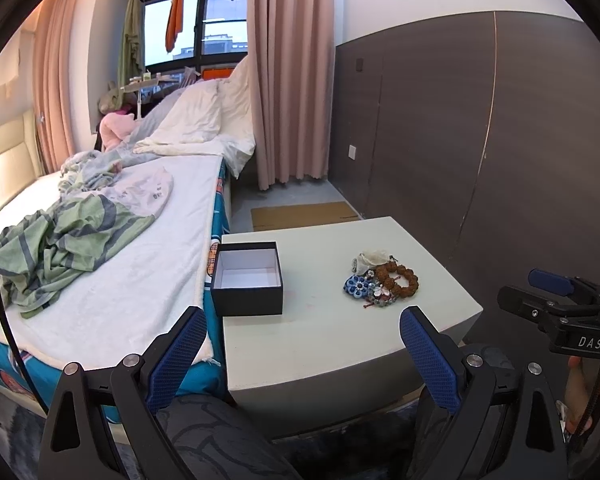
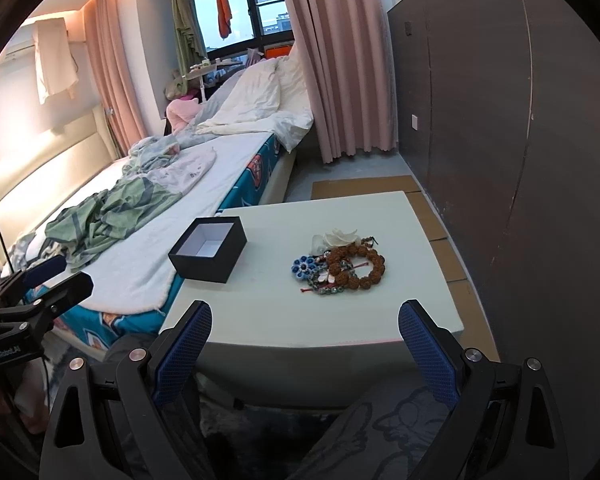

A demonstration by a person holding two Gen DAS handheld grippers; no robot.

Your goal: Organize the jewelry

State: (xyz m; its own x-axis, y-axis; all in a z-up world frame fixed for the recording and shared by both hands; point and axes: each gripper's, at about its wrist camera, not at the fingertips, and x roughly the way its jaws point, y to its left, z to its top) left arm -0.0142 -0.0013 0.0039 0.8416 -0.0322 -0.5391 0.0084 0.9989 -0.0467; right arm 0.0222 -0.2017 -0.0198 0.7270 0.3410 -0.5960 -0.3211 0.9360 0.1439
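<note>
A pile of jewelry lies on a pale table (image 1: 324,340) (image 2: 260,320): a brown bead bracelet (image 1: 400,278) (image 2: 360,266), a blue flower piece (image 1: 357,286) (image 2: 303,267), a green bead string (image 2: 324,289) and a white flower piece (image 1: 370,260) (image 2: 338,238). An open, empty black box with a white inside (image 1: 247,278) (image 2: 208,249) stands to the left of the pile. My left gripper (image 1: 303,320) is open and empty, held short of the table's near edge. My right gripper (image 2: 305,314) is open and empty over the near edge, also seen in the left wrist view (image 1: 552,292).
A bed (image 1: 112,280) (image 2: 140,248) with crumpled green striped cloth (image 1: 60,240) runs along the table's left side. A dark panelled wall (image 1: 500,140) stands to the right. Cardboard (image 2: 360,186) lies on the floor behind the table. Pink curtains (image 1: 288,80) hang at the back.
</note>
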